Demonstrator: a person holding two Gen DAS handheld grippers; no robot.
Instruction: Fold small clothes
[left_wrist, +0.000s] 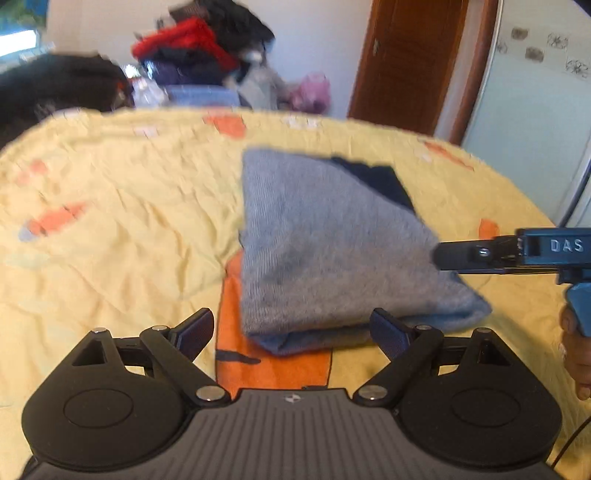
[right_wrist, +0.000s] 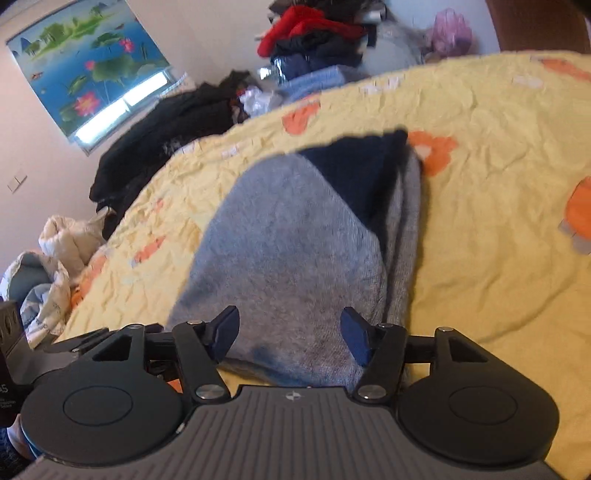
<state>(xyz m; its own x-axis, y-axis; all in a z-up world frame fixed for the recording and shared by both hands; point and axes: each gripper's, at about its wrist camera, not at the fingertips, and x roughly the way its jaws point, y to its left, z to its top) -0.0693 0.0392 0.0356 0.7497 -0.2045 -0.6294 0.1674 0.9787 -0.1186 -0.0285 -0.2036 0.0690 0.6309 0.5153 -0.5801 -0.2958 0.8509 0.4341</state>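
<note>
Left claw (left_wrist: 291, 332) apart, hovering at frame bottom center, nothing gripped. Right claw (right_wrist: 290, 334) apart too, over the grey garment (right_wrist: 291, 251), folded w/ navy part upper right, lying mid-frame on yellow bedspread (right_wrist: 480, 221).

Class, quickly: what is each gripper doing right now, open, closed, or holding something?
Left gripper: open, holding nothing, at the near edge of the grey garment.
Right gripper: open, holding nothing, over the garment's near end.

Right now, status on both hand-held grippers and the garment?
Left hand-held gripper open, right hand-held gripper open. Grey garment folded on yellow bedspread, unheld. Nothing in the way.
</note>
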